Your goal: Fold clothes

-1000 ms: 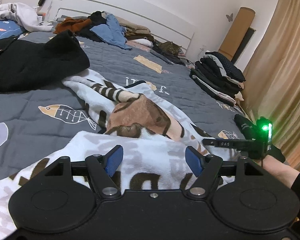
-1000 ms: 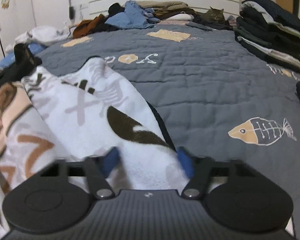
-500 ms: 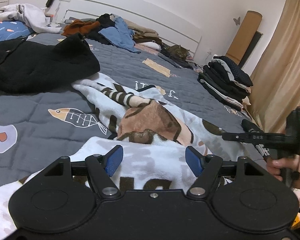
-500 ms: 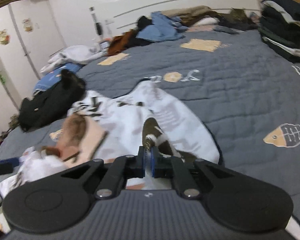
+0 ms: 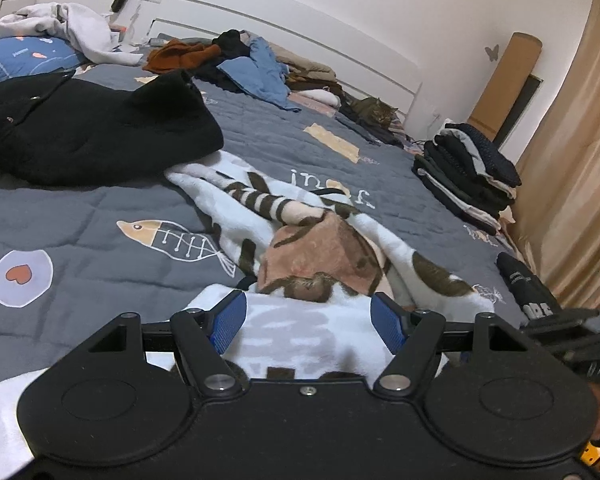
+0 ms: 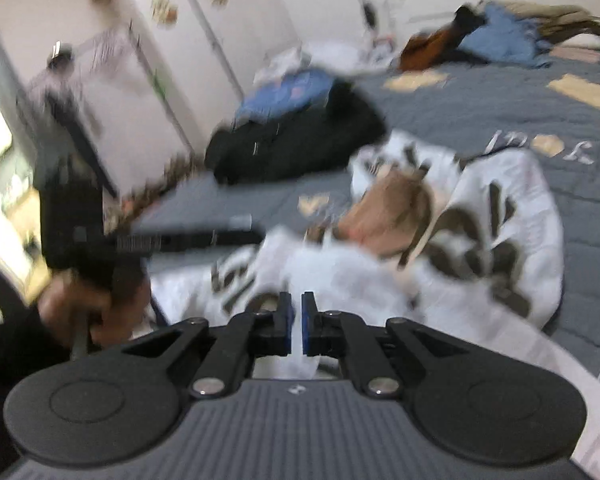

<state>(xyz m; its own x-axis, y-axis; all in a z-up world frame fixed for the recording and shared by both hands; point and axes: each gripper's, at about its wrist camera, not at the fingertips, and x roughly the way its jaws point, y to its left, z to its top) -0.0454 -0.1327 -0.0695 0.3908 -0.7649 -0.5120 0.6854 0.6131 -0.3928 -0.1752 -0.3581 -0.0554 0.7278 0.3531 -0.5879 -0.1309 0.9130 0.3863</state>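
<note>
The patterned fleece garment [image 5: 312, 264], white with brown and pink shapes, lies rumpled on the grey bedspread [image 5: 80, 208] close to the near edge, just beside a black coat [image 5: 80, 132]. The left gripper [image 5: 306, 322] rests low over the near hem with its blue pads well apart and a fold of white cloth lying between them, not pinched; judging by this, it sits there to pin or wait on that corner. The right gripper [image 6: 296, 322] has its jaws together, and a thin edge of the white cloth seems caught between the pads, probably so that side can be carried over for a fold. That view is smeared, so the pinch itself is hard to confirm. The garment's shape, sleeves or legs, cannot be made out under its own folds. A stack of folded clothes [image 5: 468, 172] sits at the far edge, and a cat [image 5: 374, 110] lies by the headboard, partly hidden among loose clothing.
</note>
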